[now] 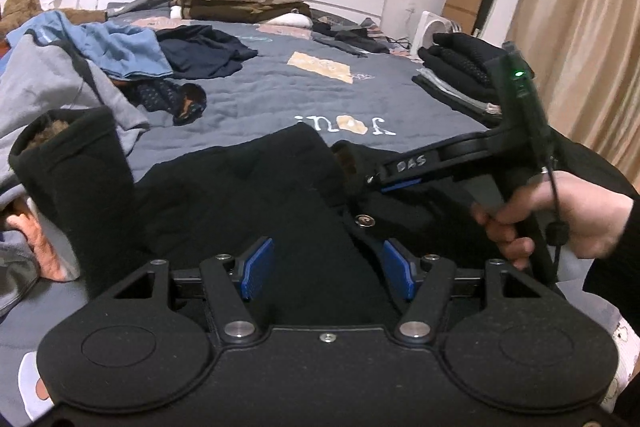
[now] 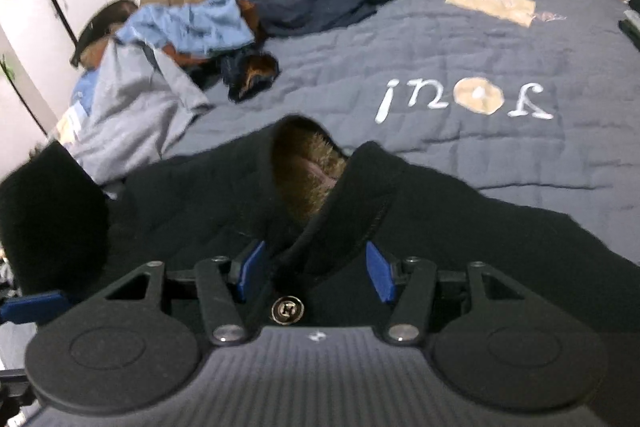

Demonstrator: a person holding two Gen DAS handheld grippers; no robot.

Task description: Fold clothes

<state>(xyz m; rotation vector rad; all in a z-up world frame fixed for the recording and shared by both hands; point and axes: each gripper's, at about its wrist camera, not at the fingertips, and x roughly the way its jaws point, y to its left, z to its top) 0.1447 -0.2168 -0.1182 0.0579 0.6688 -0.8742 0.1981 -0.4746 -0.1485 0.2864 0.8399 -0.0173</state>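
A black jacket (image 1: 280,195) with brown fleece lining lies spread on the grey quilt (image 1: 280,95). Its sleeve (image 1: 72,187) stands up at the left, brown lining showing in the cuff. My left gripper (image 1: 329,270) hovers just above the jacket body, its blue pads apart with only flat cloth beneath. A hand holds my right gripper (image 1: 374,181) at the jacket's collar. In the right wrist view that gripper (image 2: 316,271) is open over the collar opening (image 2: 308,171), with a metal snap (image 2: 287,309) below it. A blue finger (image 2: 32,305) of the left gripper shows at the left edge.
Unfolded clothes are heaped at the left: a grey top (image 1: 48,83), a light blue garment (image 1: 120,47) and a navy one (image 1: 208,51). Folded dark clothes (image 1: 460,75) are stacked at the right bed edge. Khaki bedding (image 1: 240,1) sits by the headboard, a curtain (image 1: 580,27) hangs right.
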